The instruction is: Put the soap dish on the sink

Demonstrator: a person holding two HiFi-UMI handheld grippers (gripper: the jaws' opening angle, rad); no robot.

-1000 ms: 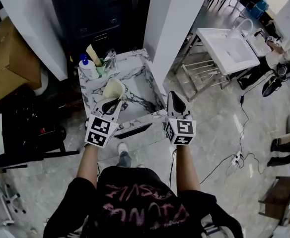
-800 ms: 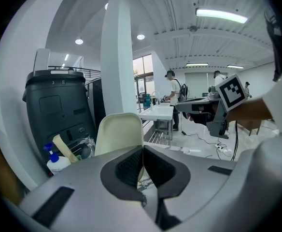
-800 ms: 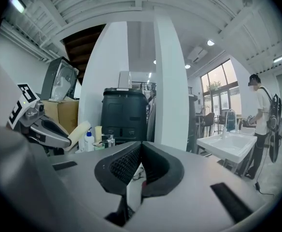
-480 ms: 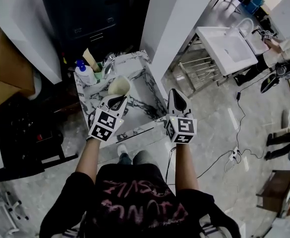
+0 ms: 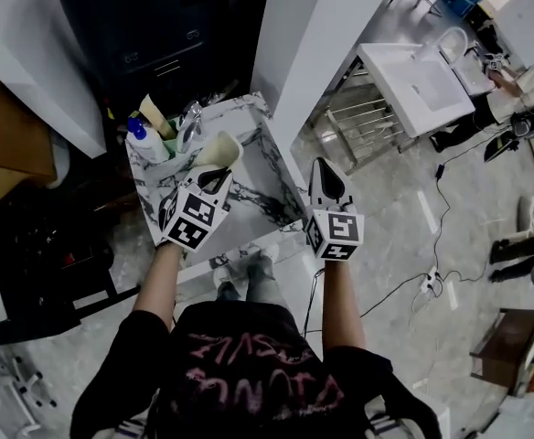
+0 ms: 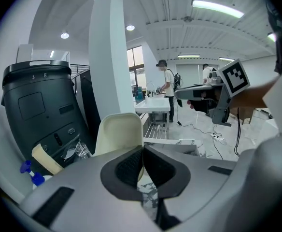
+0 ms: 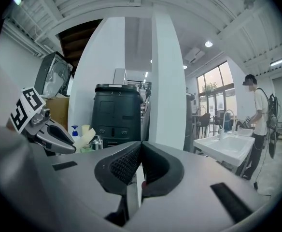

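One thin edge is all the left gripper (image 5: 208,179) has of the cream soap dish (image 5: 218,153). Its jaws are clamped on the dish's near rim, with the dish tilted up over the far-left part of the marble sink (image 5: 253,195). A pinch that small looks risky to me, since the dish could pivot or slip and drop into the basin.

The right gripper (image 5: 327,187) is closed on nothing, just off the sink's right edge.

The dish and the basin both look empty, far as I can see. A blue-capped bottle (image 5: 142,141) and the faucet (image 5: 189,117) crowd the far-left ledge, so bumping them seems possible.
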